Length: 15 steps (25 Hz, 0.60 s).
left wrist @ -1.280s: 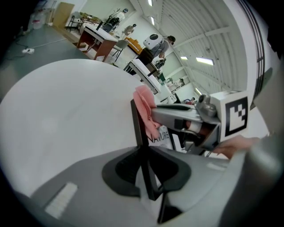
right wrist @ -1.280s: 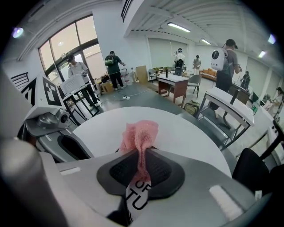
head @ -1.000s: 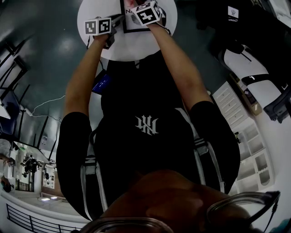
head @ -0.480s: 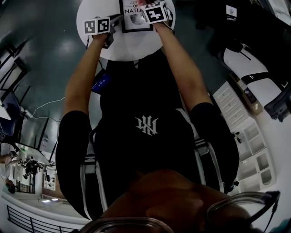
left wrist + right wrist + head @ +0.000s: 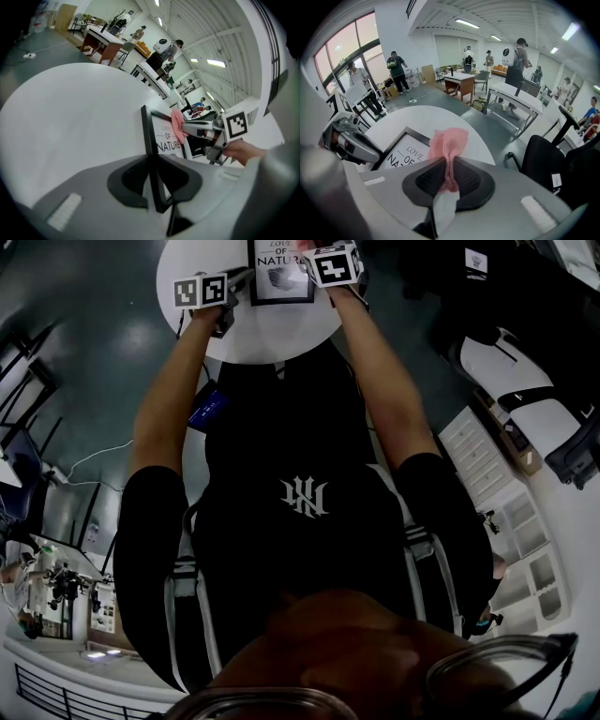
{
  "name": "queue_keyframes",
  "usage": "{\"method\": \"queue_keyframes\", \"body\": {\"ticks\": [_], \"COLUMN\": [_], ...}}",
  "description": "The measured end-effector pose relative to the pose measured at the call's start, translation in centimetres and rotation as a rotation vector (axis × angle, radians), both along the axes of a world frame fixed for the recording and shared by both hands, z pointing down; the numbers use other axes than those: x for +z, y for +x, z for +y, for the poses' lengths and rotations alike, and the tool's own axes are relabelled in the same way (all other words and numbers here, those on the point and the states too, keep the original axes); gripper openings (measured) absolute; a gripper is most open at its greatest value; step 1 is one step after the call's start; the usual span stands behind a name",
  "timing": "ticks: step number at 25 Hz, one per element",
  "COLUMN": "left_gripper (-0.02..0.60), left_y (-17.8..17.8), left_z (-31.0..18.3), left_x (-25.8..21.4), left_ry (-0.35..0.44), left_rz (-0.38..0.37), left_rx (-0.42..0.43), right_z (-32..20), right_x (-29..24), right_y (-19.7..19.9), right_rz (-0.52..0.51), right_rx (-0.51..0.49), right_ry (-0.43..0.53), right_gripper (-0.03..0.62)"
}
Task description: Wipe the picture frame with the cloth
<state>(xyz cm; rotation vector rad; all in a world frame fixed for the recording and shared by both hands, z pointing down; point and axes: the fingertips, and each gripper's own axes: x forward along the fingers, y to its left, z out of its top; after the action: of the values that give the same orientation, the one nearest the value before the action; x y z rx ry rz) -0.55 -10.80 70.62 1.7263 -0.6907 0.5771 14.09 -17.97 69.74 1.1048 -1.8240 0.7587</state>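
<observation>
On round white table (image 5: 272, 334) — frame (image 5: 281, 276), pink cloth (image 5: 449, 145)

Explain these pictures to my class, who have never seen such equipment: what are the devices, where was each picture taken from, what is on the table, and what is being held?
There is no robot here. A person holds a pair of tongs in each hand, and each pair carries a marker cube and a small camera. The dark picture comes from a camera on the person's head, looking down past the arms to a round white table. The other two pictures look along each pair's jaws. The left tongs are closed on the edge of a black picture frame on the table. The right tongs are closed on a pink cloth, held at the frame's printed face. Whether it touches is hard to tell.
</observation>
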Motion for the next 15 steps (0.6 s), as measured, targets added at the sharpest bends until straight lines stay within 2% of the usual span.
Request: {"method": "queue_keyframes", "body": {"ticks": [5,8,11,15], "left_gripper": [0.064,0.064,0.063,0.063], "left_y": [0.2,0.1,-0.1,0.2], "left_z": [0.1,0.1,0.1,0.0], "left_x": [0.1,0.2,0.1,0.0], "left_ry": [-0.002,-0.002,-0.003,-0.008], "left_rz": [-0.002,0.000,0.003,0.011], "left_rx": [-0.001,-0.002,-0.006,-0.014], "right_z": [0.5,0.7,0.8,0.4], "right_x": [0.2,-0.7,-2.9,-5.4], "right_y": [2.0,1.9,-0.3,-4.7], "right_rz": [-0.011,-0.020,-0.073,-0.204], "right_rx": [0.065,0.062,0.030,0.002], "right_ry": [-0.028,-0.009,0.040,0.079], "right_gripper": [0.049,0.049,0.048,0.048]}}
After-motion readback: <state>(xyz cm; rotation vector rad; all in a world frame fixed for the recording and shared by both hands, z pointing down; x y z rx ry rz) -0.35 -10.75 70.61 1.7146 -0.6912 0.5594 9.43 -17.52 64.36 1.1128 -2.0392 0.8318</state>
